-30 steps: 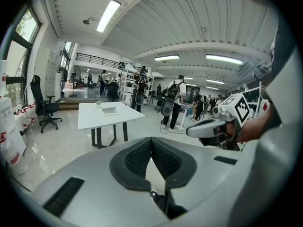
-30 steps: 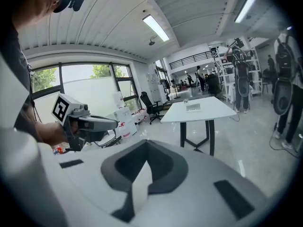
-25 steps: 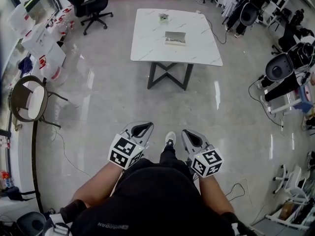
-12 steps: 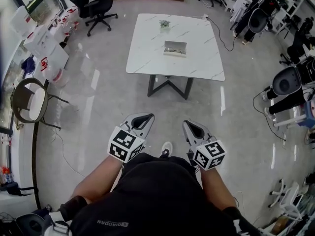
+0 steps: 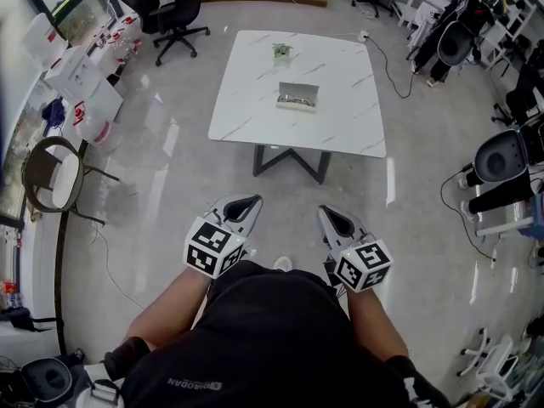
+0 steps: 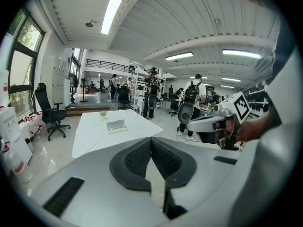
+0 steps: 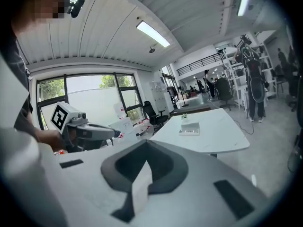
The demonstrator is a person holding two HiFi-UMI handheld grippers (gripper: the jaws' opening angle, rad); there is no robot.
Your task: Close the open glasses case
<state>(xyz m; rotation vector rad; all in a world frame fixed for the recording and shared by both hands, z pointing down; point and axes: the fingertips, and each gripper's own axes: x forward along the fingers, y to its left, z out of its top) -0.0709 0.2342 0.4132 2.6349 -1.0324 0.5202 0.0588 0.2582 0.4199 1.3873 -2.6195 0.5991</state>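
Note:
The open glasses case (image 5: 298, 98) lies on a white marble-look table (image 5: 255, 109) far ahead of me across the floor, with glasses inside it. It also shows small in the left gripper view as the case (image 6: 116, 125) and in the right gripper view as the case (image 7: 190, 128). My left gripper (image 5: 244, 204) and right gripper (image 5: 333, 219) are held close to my body, well short of the table. Each has its jaw tips together and holds nothing. In the left gripper view the pads (image 6: 137, 157) meet at the tip.
A small plant (image 5: 282, 52) stands on the table behind the case. A black office chair (image 5: 170, 11) and white boxes (image 5: 76, 83) are at the back left, a round chair (image 5: 51, 172) at the left. Dark equipment (image 5: 501, 155) and cables line the right side.
The table and case sit lower in the head view than before, so they are nearer to me. Both grippers have stayed in front of my body, still shut.

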